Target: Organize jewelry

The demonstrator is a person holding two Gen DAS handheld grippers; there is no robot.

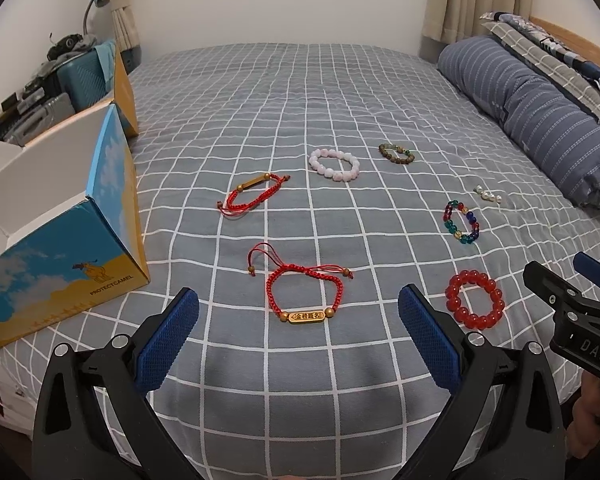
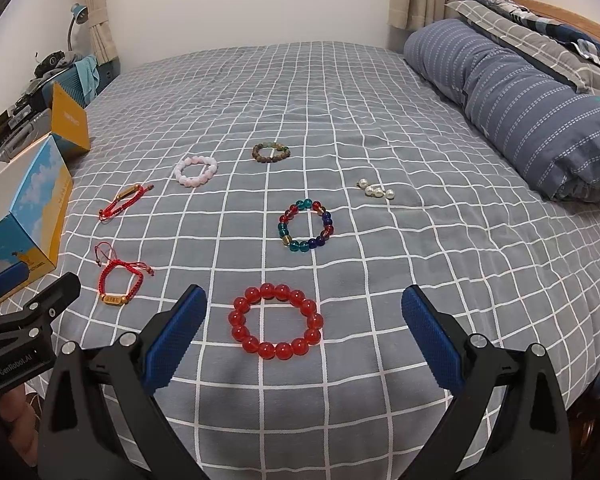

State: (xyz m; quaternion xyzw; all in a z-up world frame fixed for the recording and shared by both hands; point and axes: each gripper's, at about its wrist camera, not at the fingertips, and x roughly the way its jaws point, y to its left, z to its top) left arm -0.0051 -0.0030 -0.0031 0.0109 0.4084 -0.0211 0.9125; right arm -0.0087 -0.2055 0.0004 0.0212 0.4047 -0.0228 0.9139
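Note:
Several bracelets lie on the grey checked bed. A red cord bracelet with a gold plate (image 1: 306, 300) (image 2: 118, 286) lies just ahead of my open, empty left gripper (image 1: 298, 320). A red bead bracelet (image 2: 276, 322) (image 1: 475, 299) lies between the fingers of my open, empty right gripper (image 2: 304, 320). Farther off lie a second red cord bracelet with a gold tube (image 1: 254, 194) (image 2: 124, 200), a pink bead bracelet (image 1: 334, 164) (image 2: 196, 170), a brown bead bracelet (image 1: 396, 154) (image 2: 271, 152), a multicoloured bead bracelet (image 1: 462, 222) (image 2: 306, 226) and white pearls (image 1: 488, 194) (image 2: 376, 190).
An open blue and yellow cardboard box (image 1: 60, 216) (image 2: 28, 208) stands at the bed's left edge. A rolled striped duvet (image 1: 540, 116) (image 2: 520, 104) and pillows lie along the right side. Luggage and clutter (image 1: 48, 84) sit beyond the box.

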